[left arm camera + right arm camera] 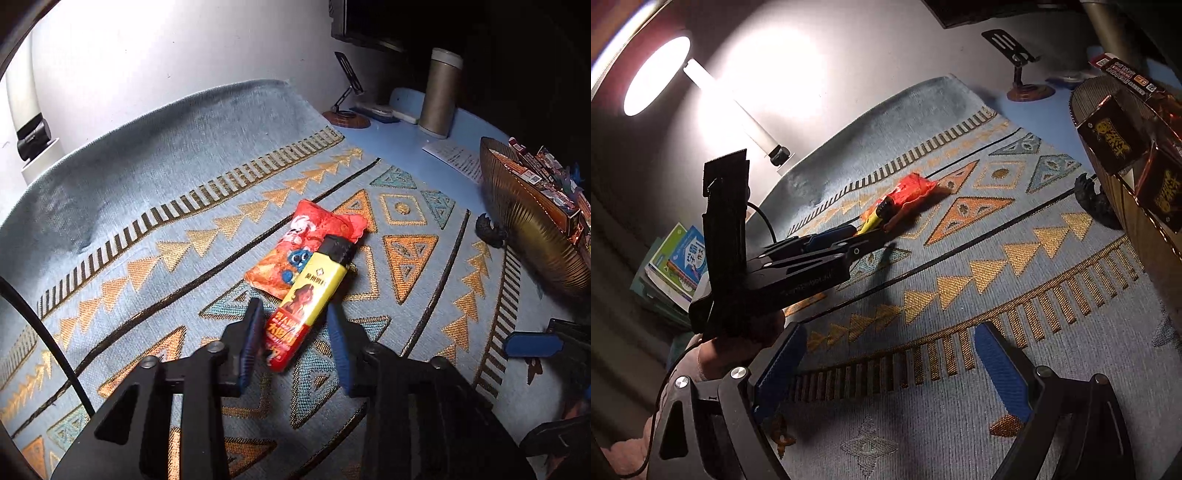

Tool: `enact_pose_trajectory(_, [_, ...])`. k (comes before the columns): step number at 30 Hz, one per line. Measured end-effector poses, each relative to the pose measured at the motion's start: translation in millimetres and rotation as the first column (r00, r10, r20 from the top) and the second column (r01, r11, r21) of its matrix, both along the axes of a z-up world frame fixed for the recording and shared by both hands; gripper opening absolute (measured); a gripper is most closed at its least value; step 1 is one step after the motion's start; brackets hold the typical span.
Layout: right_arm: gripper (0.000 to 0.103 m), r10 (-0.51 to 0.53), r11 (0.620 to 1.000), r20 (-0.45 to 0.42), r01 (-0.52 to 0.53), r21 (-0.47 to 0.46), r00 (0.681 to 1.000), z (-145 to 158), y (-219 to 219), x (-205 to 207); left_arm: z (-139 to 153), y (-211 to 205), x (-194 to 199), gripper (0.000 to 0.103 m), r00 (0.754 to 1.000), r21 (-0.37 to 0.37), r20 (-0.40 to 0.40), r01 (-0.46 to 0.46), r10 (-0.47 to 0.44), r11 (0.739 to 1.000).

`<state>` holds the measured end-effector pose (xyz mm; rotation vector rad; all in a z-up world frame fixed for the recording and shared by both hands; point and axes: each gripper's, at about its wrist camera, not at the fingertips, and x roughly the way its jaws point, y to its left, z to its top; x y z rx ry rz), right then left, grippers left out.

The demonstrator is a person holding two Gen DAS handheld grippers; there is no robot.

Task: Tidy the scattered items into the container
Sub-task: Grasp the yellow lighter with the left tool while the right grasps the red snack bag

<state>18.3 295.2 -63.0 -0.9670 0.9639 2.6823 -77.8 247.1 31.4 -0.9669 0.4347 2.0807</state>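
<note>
Lighter (309,295) is straddled by the spread left gripper (295,325), not yet pinched, lying partly on the red packet (306,245); the bowl (532,225) sits beyond. Right gripper (890,365) is held spread, empty.

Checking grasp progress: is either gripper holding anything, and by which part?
Nothing is held. The left gripper stands open around the lighter's red lower end; the right gripper is open, empty.

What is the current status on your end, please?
Left tool open, straddling lighter. Right tool open, empty. Lighter overlaps red snack packet. Path to basket clear.
</note>
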Motion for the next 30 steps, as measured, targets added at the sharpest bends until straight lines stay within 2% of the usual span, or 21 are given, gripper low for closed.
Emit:
enact_pose_trajectory(1, [0.092, -0.003, 1.000, 0.002, 0.003, 0.002, 1.000, 0.1, -0.1, -0.2, 0.8, -2.7, -0.9, 0.015, 1.000, 0.020, 0.017, 0.001, -0.001, 1.000])
enact_pose_trajectory(6, [0.092, -0.057, 0.997, -0.013, 0.057, 0.042, 0.998, 5.0, -0.2, 6.3, 6.5, -16.9, 6.0, 0.014, 0.999, 0.058, 0.045, -0.025, 0.022, 0.998])
enact_pose_trajectory(9, [0.092, -0.068, 0.996, 0.064, 0.064, 0.058, 0.996, 1.7, -0.3, -2.2, 10.9, -37.0, 12.1, 0.014, 0.994, 0.092, 0.074, -0.084, 0.077, 0.992])
enact_pose_trajectory(11, [0.092, -0.057, 0.994, 0.104, 0.047, 0.103, 0.993, 5.4, -4.6, -9.4, 12.6, -53.1, 17.7, 0.014, 0.991, 0.112, 0.086, -0.108, 0.098, 0.988])
enact_pose_trajectory(14, [0.092, -0.036, 0.989, 0.123, 0.017, 0.148, 0.992, 21.3, -8.7, -24.9, 13.1, -74.9, 21.0, 0.014, 0.985, 0.145, 0.114, -0.144, 0.128, 0.979])
enact_pose_trajectory(17, [0.092, -0.086, 0.986, 0.130, 0.066, 0.150, 0.988, 32.1, 2.9, -47.9, 13.9, -77.6, 13.6, 0.014, 0.979, 0.183, 0.172, -0.142, 0.110, 0.973])
enact_pose_trajectory(18, [0.092, -0.118, 0.983, 0.135, 0.097, 0.155, 0.984, 32.5, 8.4, -55.6, 15.6, -75.0, 9.8, 0.016, 0.974, 0.197, 0.205, -0.142, 0.100, 0.970])
enact_pose_trajectory(19, [0.092, -0.149, 0.976, 0.125, 0.126, 0.176, 0.981, 32.7, 12.5, -60.0, 17.6, -71.5, 6.4, 0.027, 0.968, 0.211, 0.237, -0.137, 0.086, 0.968])
enact_pose_trajectory(20, [0.092, -0.175, 0.965, 0.108, 0.149, 0.216, 0.979, 31.9, 14.5, -62.8, 19.3, -66.3, 3.7, 0.033, 0.965, 0.216, 0.251, -0.128, 0.072, 0.968])
enact_pose_trajectory(22, [0.092, -0.228, 0.944, 0.117, 0.190, 0.270, 0.967, 25.6, 16.2, -64.3, 20.0, -50.7, 2.0, 0.041, 0.972, 0.194, 0.226, -0.106, 0.061, 0.975])
enact_pose_trajectory(24, [0.091, -0.253, 0.949, 0.122, 0.221, 0.225, 0.960, 15.4, 20.8, -59.6, 15.3, -33.6, 1.5, 0.042, 0.982, 0.135, 0.181, -0.082, 0.057, 0.987])
enact_pose_trajectory(27, [0.091, -0.260, 0.959, 0.127, 0.240, 0.154, 0.957, 7.6, 31.2, -52.8, 0.2, -13.3, -0.9, 0.042, 0.985, 0.046, 0.166, -0.055, 0.047, 0.997])
enact_pose_trajectory(28, [0.091, -0.259, 0.960, 0.114, 0.243, 0.141, 0.959, 8.3, 33.5, -51.7, 0.3, -10.4, 1.5, 0.042, 0.991, 0.052, 0.123, -0.053, 0.046, 0.997])
enact_pose_trajectory(30, [0.091, -0.269, 0.958, 0.102, 0.254, 0.136, 0.958, 9.2, 35.7, -49.8, -1.5, -5.2, 1.5, 0.040, 0.992, 0.049, 0.115, -0.048, 0.042, 0.998])
